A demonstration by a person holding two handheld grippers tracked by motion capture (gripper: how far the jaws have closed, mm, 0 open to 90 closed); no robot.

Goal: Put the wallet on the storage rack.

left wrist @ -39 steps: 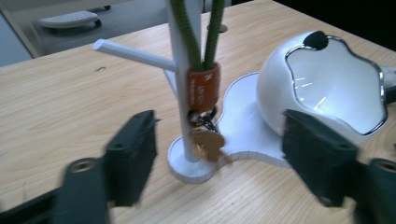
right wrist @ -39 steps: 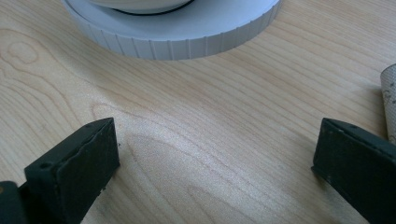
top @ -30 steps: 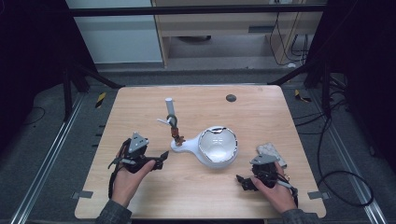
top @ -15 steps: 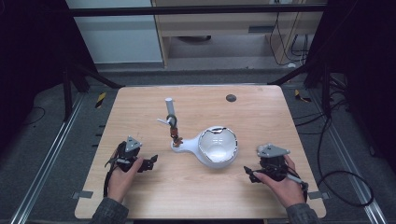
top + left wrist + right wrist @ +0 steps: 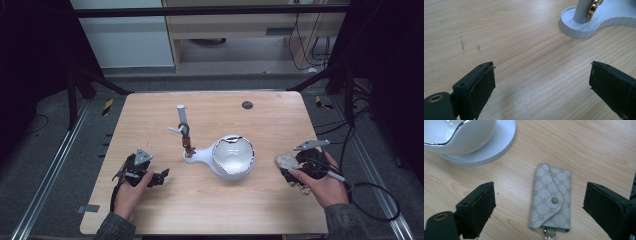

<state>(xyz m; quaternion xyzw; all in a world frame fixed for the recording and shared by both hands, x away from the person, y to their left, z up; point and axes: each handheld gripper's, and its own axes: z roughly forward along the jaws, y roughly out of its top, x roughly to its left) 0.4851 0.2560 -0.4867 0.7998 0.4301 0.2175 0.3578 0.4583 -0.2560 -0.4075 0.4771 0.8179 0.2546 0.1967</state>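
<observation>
Right gripper (image 5: 290,172) lifted, fingers apart, key pouch (image 5: 551,198) beneath

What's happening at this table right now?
A person holds a gripper in each hand at a wooden table. The right gripper hangs over a small patterned key pouch lying flat beside the white bowl stand, jaws open on either side, not touching it. The left gripper sits open and empty near the stand's post.
</observation>
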